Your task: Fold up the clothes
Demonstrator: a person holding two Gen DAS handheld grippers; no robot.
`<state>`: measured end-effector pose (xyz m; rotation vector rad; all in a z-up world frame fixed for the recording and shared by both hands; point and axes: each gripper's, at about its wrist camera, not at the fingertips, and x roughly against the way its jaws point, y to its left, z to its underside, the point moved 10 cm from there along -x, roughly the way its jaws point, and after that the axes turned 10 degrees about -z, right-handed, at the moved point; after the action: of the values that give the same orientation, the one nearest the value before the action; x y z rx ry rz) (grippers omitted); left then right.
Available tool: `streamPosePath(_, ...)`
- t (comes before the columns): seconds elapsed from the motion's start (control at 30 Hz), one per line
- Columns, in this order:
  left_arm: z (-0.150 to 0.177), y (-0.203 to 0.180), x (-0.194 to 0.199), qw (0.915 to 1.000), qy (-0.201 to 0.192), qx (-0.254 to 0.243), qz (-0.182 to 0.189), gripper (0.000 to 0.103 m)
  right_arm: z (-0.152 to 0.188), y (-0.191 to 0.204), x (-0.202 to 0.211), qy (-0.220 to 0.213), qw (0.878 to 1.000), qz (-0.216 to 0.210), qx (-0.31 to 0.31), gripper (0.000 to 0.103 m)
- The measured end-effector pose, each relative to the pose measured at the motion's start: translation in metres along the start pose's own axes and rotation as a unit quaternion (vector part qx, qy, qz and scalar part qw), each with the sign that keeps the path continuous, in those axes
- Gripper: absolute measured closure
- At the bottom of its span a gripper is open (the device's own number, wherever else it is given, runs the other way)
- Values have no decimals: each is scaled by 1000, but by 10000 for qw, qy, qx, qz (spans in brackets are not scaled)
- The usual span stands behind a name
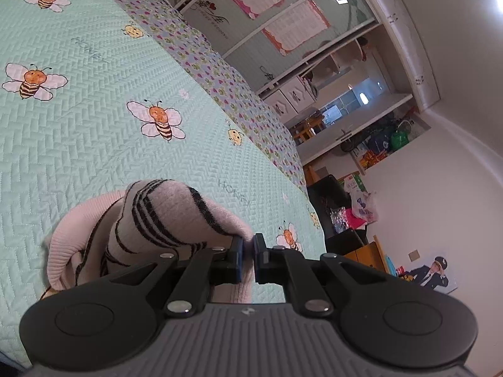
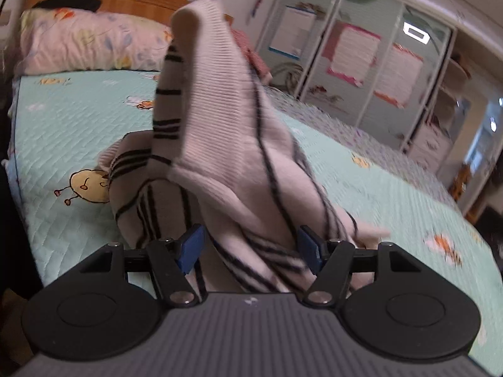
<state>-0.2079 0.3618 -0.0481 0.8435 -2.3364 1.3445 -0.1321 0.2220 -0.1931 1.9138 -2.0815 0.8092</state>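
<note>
- Garment: pink ribbed knit sweater with black stripes (image 2: 220, 125), lifted off my mint quilted bee-print bedspread (image 1: 94, 144); its shape is motion-blurred.
- My left gripper (image 1: 247, 253) pinches its edge.
- My right gripper (image 2: 248, 248) is spread, fabric hanging between.

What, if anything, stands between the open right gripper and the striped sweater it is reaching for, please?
Nothing visible does. The right gripper is open with the pink striped sweater already hanging between its jaws, above the bee-print bedspread. The left gripper is shut on the same sweater.
</note>
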Motion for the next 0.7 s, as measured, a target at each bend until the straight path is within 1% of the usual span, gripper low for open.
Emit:
streamPosePath(0.1,7,-2,-1,9999,25,-134,-8,97,-8,5,-15,-23,9995,128,293,37)
streamPosePath(0.17,11,-2,-4,9997,33,-242,-48,97,-15,1,-15,-119,9996,228,153,40)
streamPosePath(0.27,19,-2,-10,9990,80,-411,-126,97,-26,-17,0,-417,9975,209,-532,66)
streamPosePath(0.3,23,-2,-13,9987,121,-474,-165,97,-29,-25,6,-507,9955,212,-774,82)
streamPosePath(0.33,27,-1,-17,9982,161,-536,-204,97,-31,-34,14,-606,9928,227,-1008,83)
streamPosePath(0.37,31,-1,-20,9977,202,-599,-243,97,-31,-45,25,-724,9895,262,-1224,87)
streamPosePath(0.47,49,-1,-33,9957,437,-760,-288,97,-32,-78,58,-1075,9758,364,-1869,88)
streamPosePath(0.53,63,-4,-39,9937,659,-879,-235,97,-32,-100,80,-1305,9636,432,-2293,89)
streamPosePath(0.6,75,-11,-43,9909,833,-1050,-94,96,-31,-122,102,-1532,9490,498,-2712,89)
streamPosePath(0.63,79,-16,-42,9891,862,-1194,-1,96,-31,-134,114,-1644,9407,531,-2918,89)
streamPosePath(0.7,82,-29,-39,9831,703,-1690,35,96,-29,-155,135,-1842,9248,605,-3273,89)
